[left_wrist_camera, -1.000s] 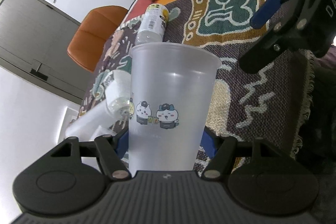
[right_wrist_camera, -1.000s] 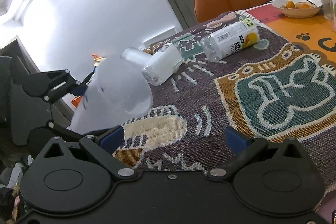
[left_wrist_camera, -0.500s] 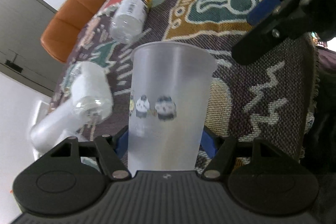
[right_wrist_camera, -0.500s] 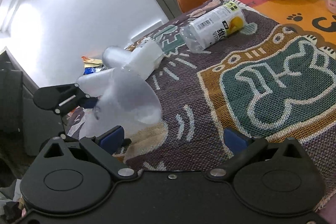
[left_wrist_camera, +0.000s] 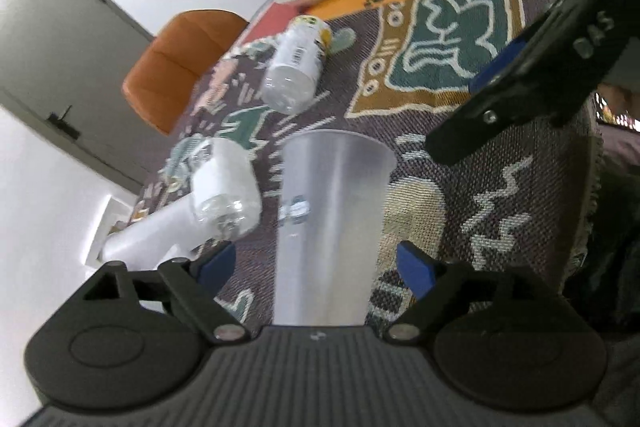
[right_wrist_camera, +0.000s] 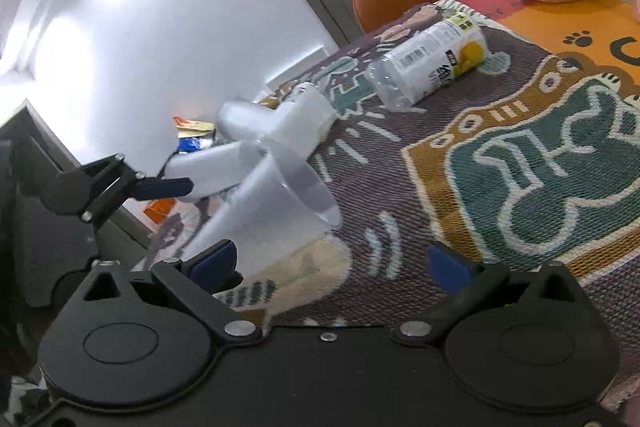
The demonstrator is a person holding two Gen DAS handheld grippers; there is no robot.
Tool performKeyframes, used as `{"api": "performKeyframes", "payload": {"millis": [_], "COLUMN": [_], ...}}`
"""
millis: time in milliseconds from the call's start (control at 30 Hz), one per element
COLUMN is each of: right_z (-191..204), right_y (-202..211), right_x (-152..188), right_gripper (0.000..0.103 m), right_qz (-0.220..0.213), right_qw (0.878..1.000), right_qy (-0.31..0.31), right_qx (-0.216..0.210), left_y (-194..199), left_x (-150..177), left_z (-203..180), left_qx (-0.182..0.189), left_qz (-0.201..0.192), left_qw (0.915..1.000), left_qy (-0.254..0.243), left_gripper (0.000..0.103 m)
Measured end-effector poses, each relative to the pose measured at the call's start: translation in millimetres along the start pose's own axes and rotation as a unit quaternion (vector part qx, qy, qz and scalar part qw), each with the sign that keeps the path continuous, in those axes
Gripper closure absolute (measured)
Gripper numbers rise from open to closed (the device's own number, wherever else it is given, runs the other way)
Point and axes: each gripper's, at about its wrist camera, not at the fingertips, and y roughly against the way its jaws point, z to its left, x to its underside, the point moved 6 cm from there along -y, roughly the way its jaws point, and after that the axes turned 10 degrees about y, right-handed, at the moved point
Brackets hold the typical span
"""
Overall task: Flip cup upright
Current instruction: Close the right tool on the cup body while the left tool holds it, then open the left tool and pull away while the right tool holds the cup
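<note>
**Cup between opened left jaws, not yet upright**

The woven tablecloth lies ahead of both tongs. The frosted cup stands between the left gripper pads — jaws spread wide, apparently clear of its walls. In the right view it leans. The right gripper is held wide, empty — probably in reserve.
</note>
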Motion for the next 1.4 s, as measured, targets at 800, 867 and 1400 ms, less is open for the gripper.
{"api": "performKeyframes", "payload": {"millis": [800,867,1400], "right_z": [13,13,9], "right_y": [-67,-71,-92], "right_x": [8,6,-5], "right_gripper": [0.000,0.000,0.000], "right_qz": [0.004,-0.005,-0.076], "right_qw": [0.975,0.972,0.950], "right_qy": [-0.211,-0.226,-0.301], "right_qx": [-0.063,-0.062,0.031], "left_y": [74,78,92], "left_x": [80,89,160], "left_z": [61,67,87], "left_qx": [-0.079,-0.078,-0.067], "left_qz": [-0.123,-0.136,-0.183], "left_qw": [0.9433,0.9305,0.8561], "left_qy": [0.298,0.331,0.479], "left_gripper": [0.011,0.011,0.010]}}
